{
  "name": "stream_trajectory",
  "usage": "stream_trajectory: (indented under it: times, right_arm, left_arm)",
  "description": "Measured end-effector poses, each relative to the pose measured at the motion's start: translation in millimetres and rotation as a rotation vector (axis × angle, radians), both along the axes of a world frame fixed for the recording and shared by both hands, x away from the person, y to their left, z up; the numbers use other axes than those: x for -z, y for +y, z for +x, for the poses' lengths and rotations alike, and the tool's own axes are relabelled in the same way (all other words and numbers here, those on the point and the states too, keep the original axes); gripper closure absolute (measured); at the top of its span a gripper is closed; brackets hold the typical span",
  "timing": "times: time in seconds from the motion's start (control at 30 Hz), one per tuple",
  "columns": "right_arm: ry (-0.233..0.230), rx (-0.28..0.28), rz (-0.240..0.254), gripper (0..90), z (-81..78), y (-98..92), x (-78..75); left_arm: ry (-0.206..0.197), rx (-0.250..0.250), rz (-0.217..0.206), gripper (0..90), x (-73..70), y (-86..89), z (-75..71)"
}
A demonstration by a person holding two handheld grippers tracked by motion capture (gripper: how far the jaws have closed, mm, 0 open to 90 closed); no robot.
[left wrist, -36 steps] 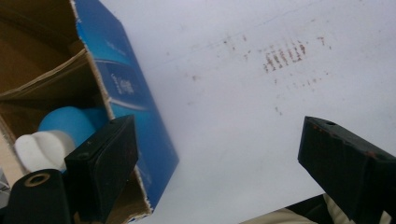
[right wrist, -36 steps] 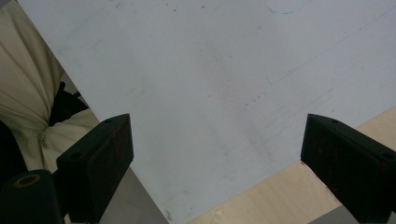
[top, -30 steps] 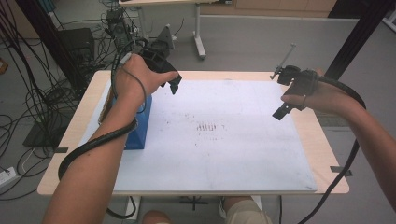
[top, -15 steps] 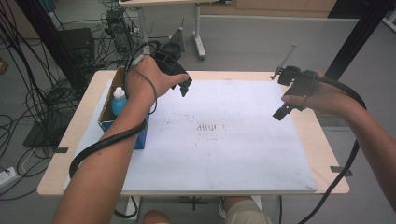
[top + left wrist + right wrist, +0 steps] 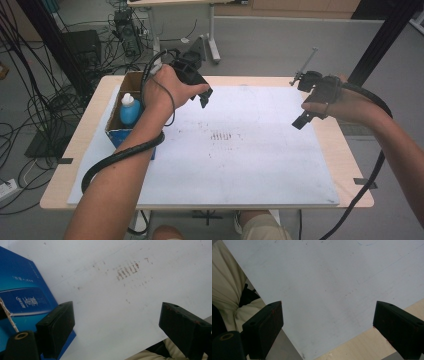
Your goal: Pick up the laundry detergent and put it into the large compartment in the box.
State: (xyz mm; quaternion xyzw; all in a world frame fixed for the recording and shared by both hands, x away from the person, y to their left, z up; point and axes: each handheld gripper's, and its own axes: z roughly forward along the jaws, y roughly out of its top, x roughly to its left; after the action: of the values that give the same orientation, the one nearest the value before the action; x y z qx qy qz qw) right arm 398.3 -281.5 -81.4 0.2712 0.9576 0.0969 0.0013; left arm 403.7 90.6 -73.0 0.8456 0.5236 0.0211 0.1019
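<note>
Standing at the near edge of the surface (image 5: 320, 150), I see the person's two forearms come in over a big white sheet (image 5: 240, 170) that covers most of the top, smudged with a small patch of reddish marks (image 5: 225, 136) around its middle. The left claw (image 5: 202, 97) hangs above the sheet's far left part, spread wide with nothing between its jaws; in the left gripper view (image 5: 117, 325) only bare sheet shows in the gap. Just beside that hand, to its left, stands an open blue carton (image 5: 117, 135) at the sheet's left edge, and inside it, upright, a small blue bottle with a white cap (image 5: 129, 109). The bottle is behind and to the left of the claw, near but apart, and the jaws point away from it, towards the sheet's centre. The right claw (image 5: 306, 117) hovers over the far right side, well apart from the carton, also spread and empty, as the right gripper view (image 5: 327, 325) shows.

If the bottle is what comes next, my guess is the left wrist must swing back over the carton, come straight down past its cardboard walls, and take the bottle by the neck or shoulder.
</note>
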Motion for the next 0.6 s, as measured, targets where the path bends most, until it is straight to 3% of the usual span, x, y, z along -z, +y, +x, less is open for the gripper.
stream_trajectory:
  times: [0.6]
  right_arm:
    - [-0.001, 0.005, -0.001, 9.3, -0.2, -0.6, -1.5]
  left_arm:
    - [0.021, -0.001, -0.007, 13.7, 10.4, 1.5, 4.1]
